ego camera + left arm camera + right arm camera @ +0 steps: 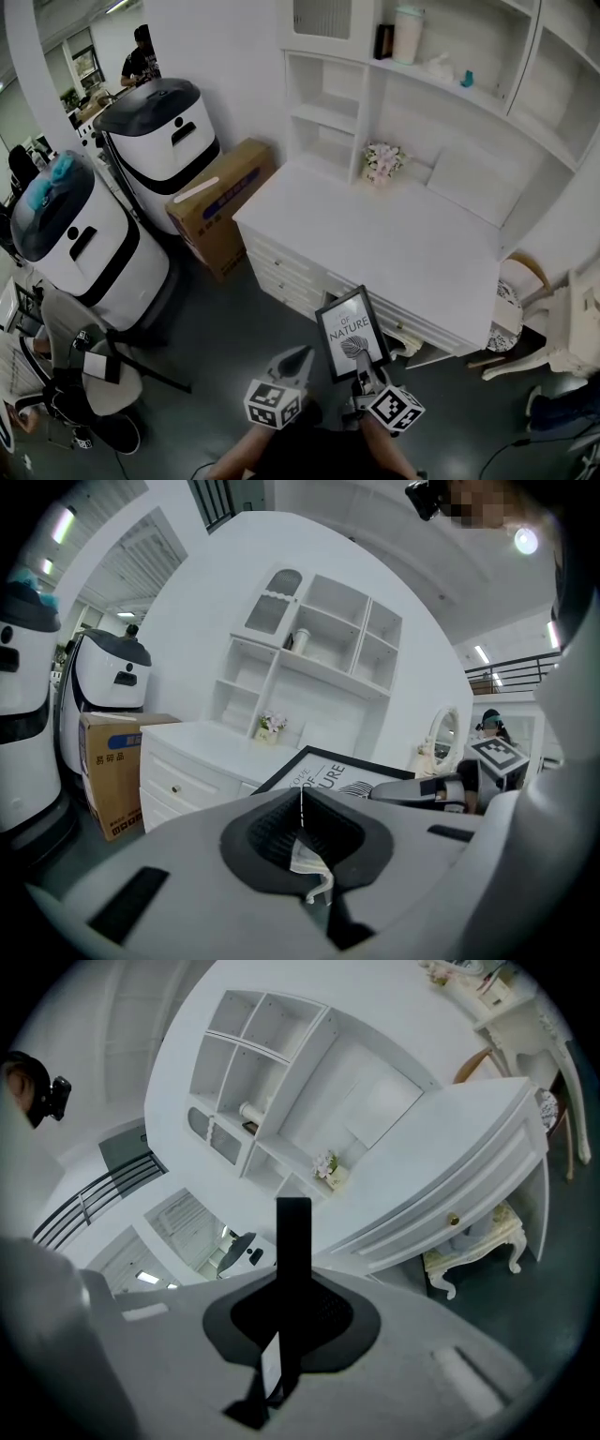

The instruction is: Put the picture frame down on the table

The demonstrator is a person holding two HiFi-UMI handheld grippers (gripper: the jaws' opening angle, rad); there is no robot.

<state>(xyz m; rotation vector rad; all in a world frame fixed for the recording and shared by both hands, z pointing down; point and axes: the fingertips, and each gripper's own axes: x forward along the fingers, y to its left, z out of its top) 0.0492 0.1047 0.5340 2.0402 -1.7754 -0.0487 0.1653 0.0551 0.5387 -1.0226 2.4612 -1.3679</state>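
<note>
The main risk is a drop short of the white wooden bench with drawers [394, 234]. The black-rimmed picture frame with a white printed sheet [352, 330] hangs over the dark floor [225, 347], just outside the bench's front edge. Any loosening now would send it to the floor rather than onto the top.

The hold looks slender too. The right gripper [364, 364] has its jaws clenched on one rim only, at the frame's lower edge, and the frame rises from them, leaning towards the bench. In the right gripper view the rim runs edge-on straight out from between the jaws. With all the weight beyond one narrow pinch, the frame could pivot or slide in the pads. Its top could also knock the bench's front edge on the way in.

The left gripper [298, 360], just beside it, has its jaws pressed together on nothing and does not touch the frame, so it gives no support.
</note>
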